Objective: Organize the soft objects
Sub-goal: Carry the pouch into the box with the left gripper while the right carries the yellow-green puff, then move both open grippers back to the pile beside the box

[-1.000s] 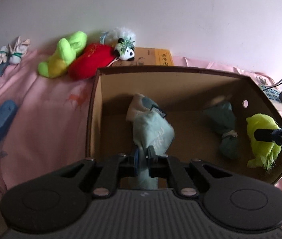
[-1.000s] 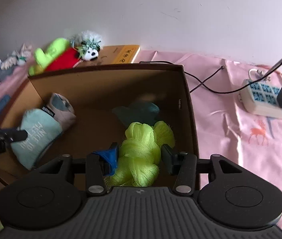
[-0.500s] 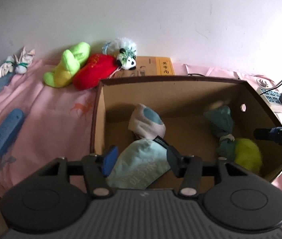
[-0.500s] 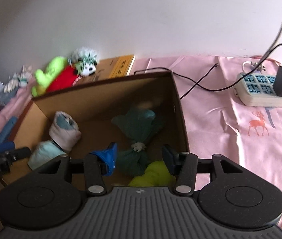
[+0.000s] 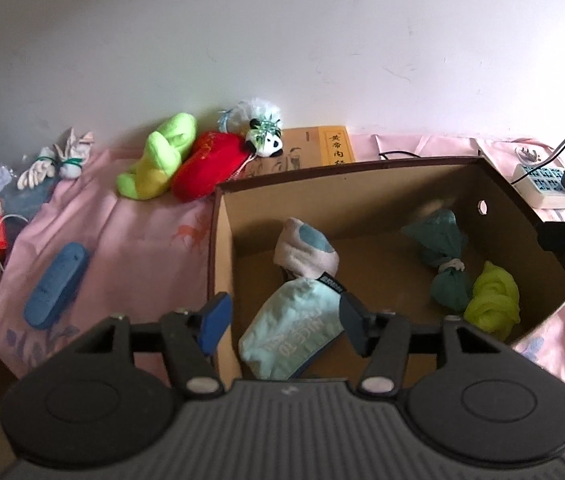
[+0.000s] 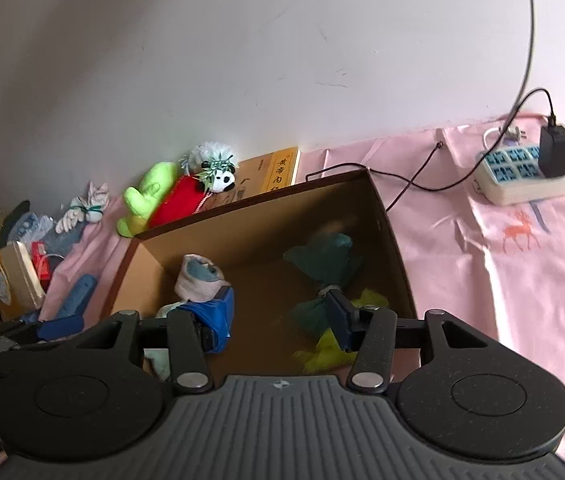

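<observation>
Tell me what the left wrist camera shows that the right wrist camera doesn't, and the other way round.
Only the left wrist view shows the printed face of the mint sock bundle and the whole lime mesh ball, both lying loose in the cardboard box.

Only the right wrist view shows the orange deer print on the pink sheet.

Both show the box, the teal tied cloth, the green plush, red plush, panda toy and power strip. The left claw, jaws just opened, and right claw are open and empty.
</observation>
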